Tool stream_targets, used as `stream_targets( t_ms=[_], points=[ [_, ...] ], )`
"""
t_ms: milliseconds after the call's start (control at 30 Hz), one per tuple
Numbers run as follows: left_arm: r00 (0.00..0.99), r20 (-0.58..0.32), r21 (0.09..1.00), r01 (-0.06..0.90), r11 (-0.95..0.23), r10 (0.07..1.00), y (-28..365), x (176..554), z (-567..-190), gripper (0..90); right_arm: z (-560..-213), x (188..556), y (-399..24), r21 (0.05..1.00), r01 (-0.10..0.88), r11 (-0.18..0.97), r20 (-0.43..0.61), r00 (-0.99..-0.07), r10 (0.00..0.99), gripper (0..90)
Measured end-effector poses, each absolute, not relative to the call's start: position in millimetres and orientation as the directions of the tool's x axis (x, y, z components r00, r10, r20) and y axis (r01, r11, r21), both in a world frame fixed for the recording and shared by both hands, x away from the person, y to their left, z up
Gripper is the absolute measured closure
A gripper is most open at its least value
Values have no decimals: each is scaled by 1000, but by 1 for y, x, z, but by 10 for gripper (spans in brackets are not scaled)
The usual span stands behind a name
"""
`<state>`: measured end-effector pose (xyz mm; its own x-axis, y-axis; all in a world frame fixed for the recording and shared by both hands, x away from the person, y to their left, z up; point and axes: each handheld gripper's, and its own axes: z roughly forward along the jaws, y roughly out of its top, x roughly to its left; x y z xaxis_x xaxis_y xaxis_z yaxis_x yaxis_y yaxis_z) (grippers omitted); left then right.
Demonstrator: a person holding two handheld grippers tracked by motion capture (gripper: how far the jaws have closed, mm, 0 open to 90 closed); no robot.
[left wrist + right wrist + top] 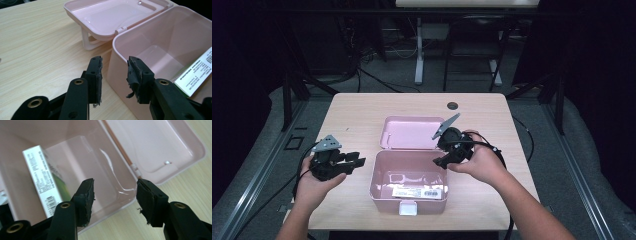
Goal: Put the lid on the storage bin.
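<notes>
Two hand-held grippers, left (358, 162) and right (439, 161), both spread and holding nothing, flank the pink box (408, 181) mid-tabletop (352, 112); lid (412, 132) already open, carton (417, 192) inside, closing apparently left.

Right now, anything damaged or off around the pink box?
Yes: the pad facings on both claws are frayed. On the left claw a torn strip hangs off one pad; the right claw has ragged pad edges. The pink box looks intact, lid open.
</notes>
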<state>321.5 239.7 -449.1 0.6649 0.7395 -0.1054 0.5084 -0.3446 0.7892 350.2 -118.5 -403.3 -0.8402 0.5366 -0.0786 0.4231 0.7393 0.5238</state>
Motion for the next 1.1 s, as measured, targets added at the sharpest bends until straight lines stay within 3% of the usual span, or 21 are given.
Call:
stream_targets(
  t_ms=[333,1100],
  points=[
    [659,-105,803,498,-328,744,238,321,-449,667,-421,352,-135,597,465,654,-56,-789,612,477],
    [682,-110,812,481,-330,723,229,319,-452,714,-438,364,-151,752,447,485,-36,-706,708,482]
  ],
)
